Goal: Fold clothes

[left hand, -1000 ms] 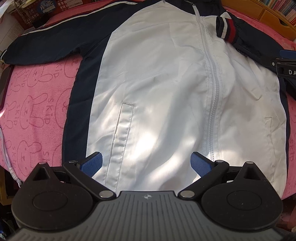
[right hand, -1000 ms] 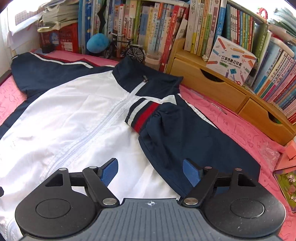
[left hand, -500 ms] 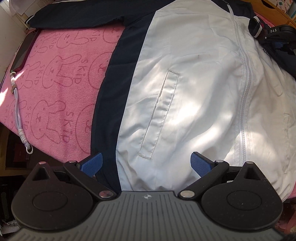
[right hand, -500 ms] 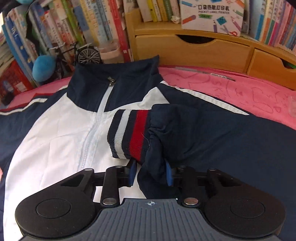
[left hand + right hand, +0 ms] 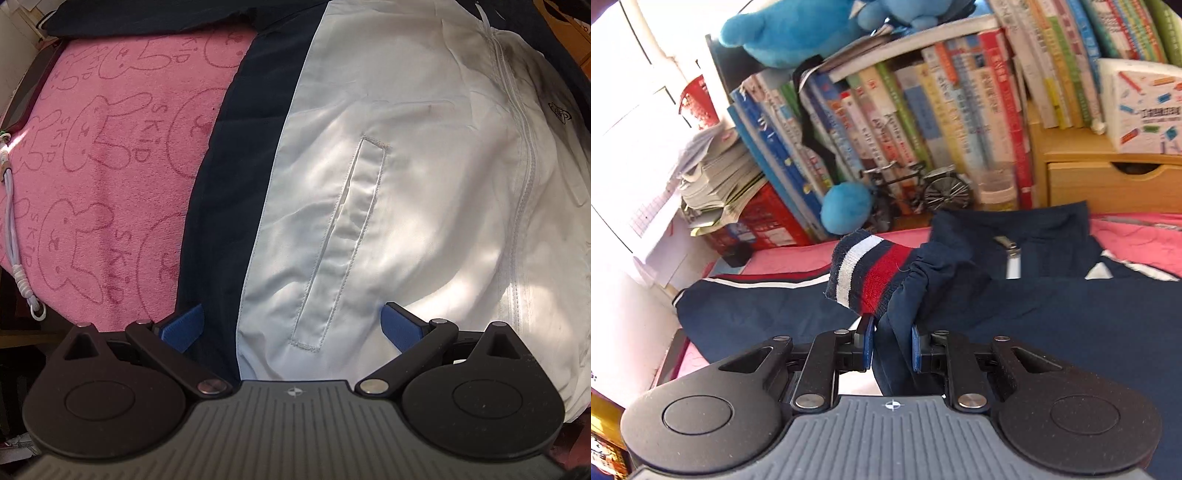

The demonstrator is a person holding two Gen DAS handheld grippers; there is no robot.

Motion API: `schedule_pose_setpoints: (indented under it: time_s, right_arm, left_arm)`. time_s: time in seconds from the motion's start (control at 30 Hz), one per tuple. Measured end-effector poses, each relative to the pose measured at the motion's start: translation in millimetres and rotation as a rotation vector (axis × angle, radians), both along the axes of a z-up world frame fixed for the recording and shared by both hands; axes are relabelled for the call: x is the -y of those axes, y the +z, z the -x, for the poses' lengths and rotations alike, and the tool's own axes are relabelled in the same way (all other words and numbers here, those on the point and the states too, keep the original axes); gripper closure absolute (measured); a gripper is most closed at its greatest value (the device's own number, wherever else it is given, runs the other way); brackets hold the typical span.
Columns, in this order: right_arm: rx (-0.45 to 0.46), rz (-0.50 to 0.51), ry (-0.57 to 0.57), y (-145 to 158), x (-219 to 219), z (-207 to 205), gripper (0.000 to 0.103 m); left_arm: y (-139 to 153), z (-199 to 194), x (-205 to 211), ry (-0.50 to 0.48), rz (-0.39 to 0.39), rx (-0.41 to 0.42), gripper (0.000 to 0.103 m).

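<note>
Navy sleeve with striped red-white knit cuff (image 5: 871,273) is pinched in my right hand-held gripper (image 5: 891,347); my left hand-held gripper (image 5: 291,325) hangs spread above the white-and-navy zip jacket (image 5: 406,184).

Blown-out daylight at left, dappled sun patches, fisheye-bent edges, slightly blurred books

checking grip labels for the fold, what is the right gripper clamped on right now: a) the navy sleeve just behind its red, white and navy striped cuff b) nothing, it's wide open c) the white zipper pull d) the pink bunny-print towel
a: the right gripper has its blue pads pressed on navy sleeve fabric, with the striped cuff lifted just beyond them.
</note>
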State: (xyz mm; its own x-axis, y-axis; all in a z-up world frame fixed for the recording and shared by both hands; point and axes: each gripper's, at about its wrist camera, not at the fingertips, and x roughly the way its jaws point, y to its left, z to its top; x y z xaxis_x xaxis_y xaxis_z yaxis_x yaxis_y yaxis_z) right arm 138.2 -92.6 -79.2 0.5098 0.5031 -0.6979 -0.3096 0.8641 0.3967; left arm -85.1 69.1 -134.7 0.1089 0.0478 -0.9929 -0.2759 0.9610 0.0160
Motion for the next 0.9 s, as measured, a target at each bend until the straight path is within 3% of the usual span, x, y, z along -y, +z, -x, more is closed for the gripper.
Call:
schedule_pose_setpoints:
  time_s: [0.1,0.23,0.47,0.57,0.63,0.67,0.83,0.9]
  right_arm:
    - [-0.045,-0.029,0.036,-12,-40,-5,0.082]
    - [-0.078,0.034,0.123,-35,-84,6,0.081]
    - [-0.149,0.073,0.121,-63,-101,14,0.077]
    - [-0.171,0.075,0.137,-70,-104,16,0.063]
    - [-0.173,0.053,0.185,-66,-105,24,0.02]
    - [-0.174,0.042,0.209,-64,-106,28,0.016]
    - [-0.069,0.175,0.199,-51,-69,63,0.016]
    - [-0.026,0.229,0.194,-46,-54,77,0.016]
  left_arm:
    - [-3,-1,-5,-0.002,0.008,-0.006,0.0]
    - [-8,-1,-10,-0.009,0.023,-0.011,0.0]
    - [-10,3,-12,-0.027,0.033,0.002,0.0]
    - [-9,4,-12,-0.033,0.031,0.009,0.0]
    - [-8,6,-12,-0.036,0.029,0.013,0.0]
    - [-8,6,-11,-0.037,0.028,0.016,0.0]
    - [-5,9,-12,-0.043,0.027,0.013,0.001]
    - [10,12,-16,-0.022,0.0,0.066,0.007]
